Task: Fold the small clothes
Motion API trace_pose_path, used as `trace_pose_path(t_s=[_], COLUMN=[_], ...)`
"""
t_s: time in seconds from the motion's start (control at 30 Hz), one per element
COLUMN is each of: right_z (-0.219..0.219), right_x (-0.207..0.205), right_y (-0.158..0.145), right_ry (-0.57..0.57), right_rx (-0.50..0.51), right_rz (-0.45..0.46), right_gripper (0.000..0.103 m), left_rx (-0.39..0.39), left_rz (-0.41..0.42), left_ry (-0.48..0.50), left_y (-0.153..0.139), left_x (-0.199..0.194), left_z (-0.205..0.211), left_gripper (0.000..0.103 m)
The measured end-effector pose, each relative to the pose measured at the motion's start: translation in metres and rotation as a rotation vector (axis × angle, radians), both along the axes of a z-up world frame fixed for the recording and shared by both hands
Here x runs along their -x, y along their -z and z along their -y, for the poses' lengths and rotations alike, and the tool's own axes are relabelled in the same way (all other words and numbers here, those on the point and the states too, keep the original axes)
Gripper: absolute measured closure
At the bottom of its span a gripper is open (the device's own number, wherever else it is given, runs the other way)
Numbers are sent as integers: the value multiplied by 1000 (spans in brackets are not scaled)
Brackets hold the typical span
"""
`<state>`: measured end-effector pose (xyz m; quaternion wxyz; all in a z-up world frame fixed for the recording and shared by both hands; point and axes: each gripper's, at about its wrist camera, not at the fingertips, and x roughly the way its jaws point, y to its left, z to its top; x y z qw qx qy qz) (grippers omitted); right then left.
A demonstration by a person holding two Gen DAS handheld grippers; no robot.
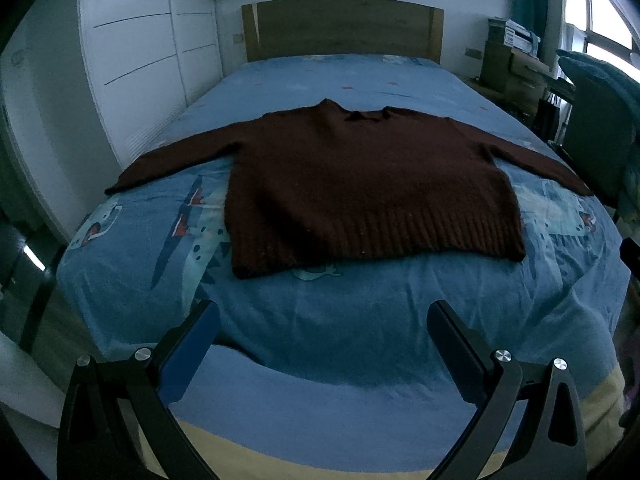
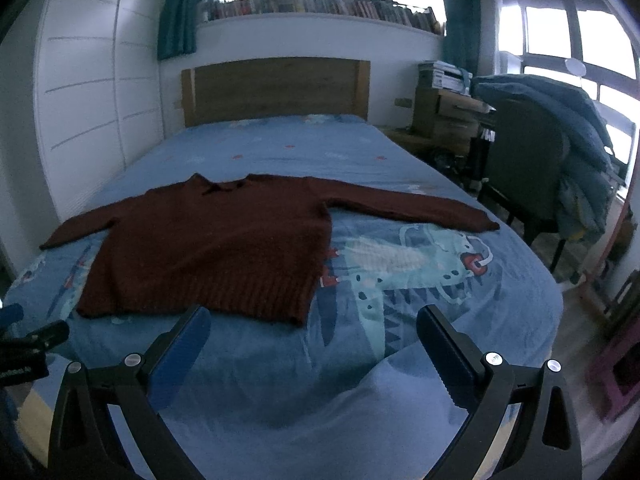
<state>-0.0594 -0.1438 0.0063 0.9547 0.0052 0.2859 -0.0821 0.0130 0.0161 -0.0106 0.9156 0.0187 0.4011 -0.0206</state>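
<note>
A dark maroon knitted sweater (image 1: 360,184) lies flat on the blue bed (image 1: 320,340), hem toward me, both sleeves spread out to the sides. It also shows in the right wrist view (image 2: 216,248), left of centre. My left gripper (image 1: 324,320) is open and empty, held above the bed's near end, short of the sweater's hem. My right gripper (image 2: 312,324) is open and empty, near the hem's right corner, not touching it.
The blue bedsheet (image 2: 420,272) has a dinosaur print. A wooden headboard (image 2: 276,88) stands at the far end. White wardrobe doors (image 1: 132,40) line the left side. A chair draped with blue bedding (image 2: 560,152) and stacked boxes (image 2: 444,108) stand to the right.
</note>
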Motion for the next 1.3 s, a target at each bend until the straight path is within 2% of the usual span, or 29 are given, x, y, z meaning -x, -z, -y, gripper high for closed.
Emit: trace_pose_path(t_s=[0.4, 0.63, 1.0, 1.3], right_z=[12, 26, 61, 114], right_x=[-16, -29, -77, -132], right_y=[3, 5, -11, -1], right_ry=[14, 17, 30, 94], right_rx=[-21, -58, -159, -220], right_rz=[-36, -58, -49, -72], right_gripper=[0, 0, 0, 0], left_rx=[3, 4, -9, -23], left_rz=[-13, -38, 3, 14], left_ry=[13, -26, -149, -256], left_y=[-1, -4, -28, -32], left_x=[-12, -29, -67, -99], left_z=[-7, -15, -39, -58], left_gripper=[1, 1, 1, 1])
